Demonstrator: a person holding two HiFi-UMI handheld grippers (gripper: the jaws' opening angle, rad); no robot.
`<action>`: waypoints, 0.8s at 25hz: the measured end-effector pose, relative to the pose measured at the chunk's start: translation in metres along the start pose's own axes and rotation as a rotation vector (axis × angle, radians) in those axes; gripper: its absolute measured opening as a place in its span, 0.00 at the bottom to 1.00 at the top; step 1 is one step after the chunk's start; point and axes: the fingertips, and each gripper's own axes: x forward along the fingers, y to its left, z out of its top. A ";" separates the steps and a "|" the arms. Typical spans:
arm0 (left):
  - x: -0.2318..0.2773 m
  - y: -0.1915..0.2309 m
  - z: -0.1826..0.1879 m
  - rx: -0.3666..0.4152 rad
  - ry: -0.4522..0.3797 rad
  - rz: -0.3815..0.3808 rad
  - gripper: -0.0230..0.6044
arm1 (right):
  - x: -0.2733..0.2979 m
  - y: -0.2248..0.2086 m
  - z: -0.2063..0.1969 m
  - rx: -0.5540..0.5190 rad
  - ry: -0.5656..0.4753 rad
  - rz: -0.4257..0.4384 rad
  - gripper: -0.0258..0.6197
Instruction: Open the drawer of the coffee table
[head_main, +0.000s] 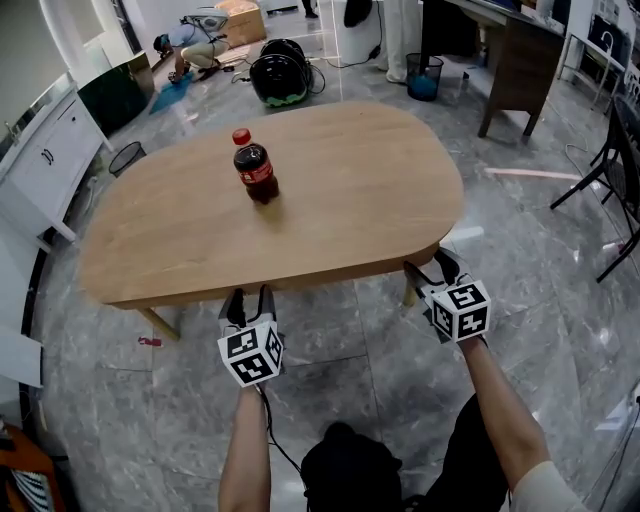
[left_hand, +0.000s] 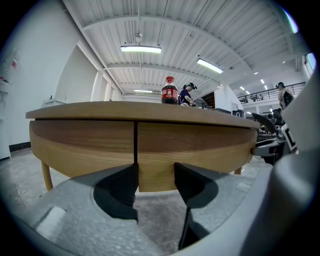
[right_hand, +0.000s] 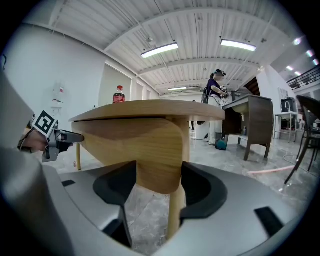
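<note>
**Two grippers lining up on the shut drawer front**

Nearest the camera, the person's forearms are reaching out to the near edge of the coffee table (head_main: 350, 200). The left gripper (head_main: 250, 296) is sitting under the near left part of the rim and the right gripper (head_main: 428, 270) at the near right corner.

The drawer (left_hand: 200, 150) is lying shut under the top, its front flush with the fixed panel to its left. The left gripper's jaws are standing moderately apart and gripping nothing, with the front's lower left corner showing just beyond them.

The right gripper's jaws are spread wide around the front's rounded right end. The wood is filling the gap, but no squeeze is showing, so I am reading it as unheld.

A cola bottle (head_main: 256, 170) is standing upright on the far left of the top.

To do this step well, each gripper should be seating fully on the lower lip before closing. Both should then be pulling toward the person level and together, so the drawer is not twisting. A slow start should be keeping the table from sliding and the bottle from tipping.
</note>
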 end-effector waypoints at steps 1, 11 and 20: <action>0.000 0.000 0.000 -0.001 0.001 0.002 0.39 | 0.000 0.000 0.000 0.004 0.002 -0.002 0.47; -0.014 0.001 -0.002 -0.014 -0.025 0.017 0.39 | -0.009 0.009 -0.002 0.057 -0.011 -0.033 0.49; -0.031 0.000 -0.008 -0.026 -0.019 0.040 0.39 | -0.024 0.015 -0.008 0.061 -0.021 -0.029 0.49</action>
